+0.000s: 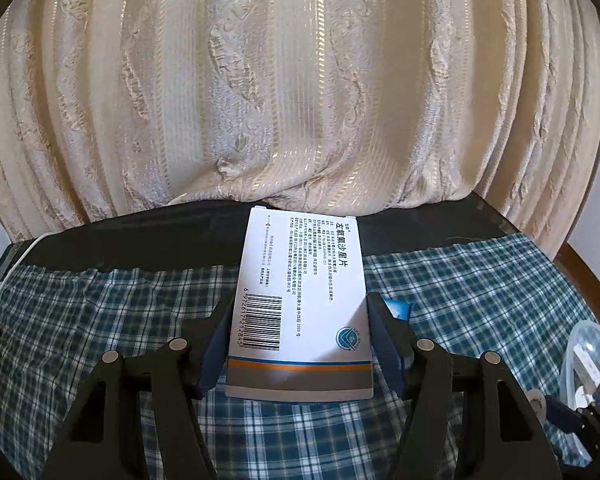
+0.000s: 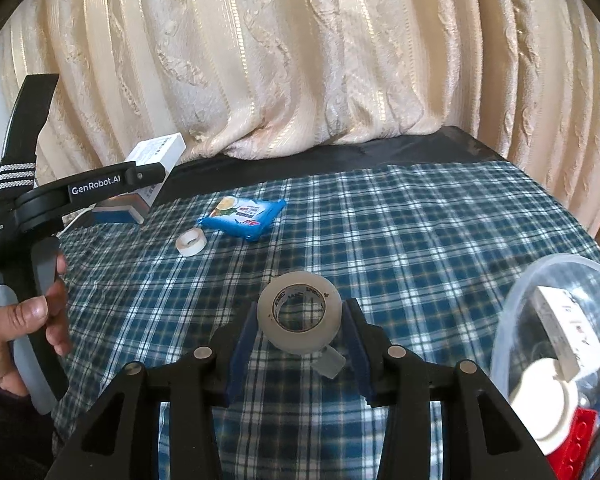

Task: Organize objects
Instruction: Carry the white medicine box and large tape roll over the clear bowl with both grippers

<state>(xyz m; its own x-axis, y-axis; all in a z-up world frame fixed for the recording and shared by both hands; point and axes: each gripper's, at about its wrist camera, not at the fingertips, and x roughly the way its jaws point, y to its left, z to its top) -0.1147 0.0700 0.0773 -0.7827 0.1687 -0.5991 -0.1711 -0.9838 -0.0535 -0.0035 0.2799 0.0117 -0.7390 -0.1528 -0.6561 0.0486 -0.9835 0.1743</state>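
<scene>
My left gripper (image 1: 300, 344) is shut on a white medicine box (image 1: 304, 300) with a barcode and printed text, lifted over the checked cloth. The same box (image 2: 156, 156) shows at the far left of the right wrist view, clamped in the left gripper (image 2: 148, 184), which a hand (image 2: 24, 320) holds. My right gripper (image 2: 300, 340) is shut on a roll of clear tape (image 2: 300, 320), raised above the cloth, with its loose end hanging below. A blue sachet (image 2: 246, 216) and a small tape roll (image 2: 191, 242) lie flat on the cloth beyond.
A blue-and-white checked cloth (image 2: 420, 248) covers a dark table (image 2: 380, 148) backed by a cream curtain (image 2: 300, 60). A clear plastic bowl (image 2: 512, 312) at the right holds a white box, a white cap and a red block. Its rim (image 1: 568, 356) shows in the left wrist view.
</scene>
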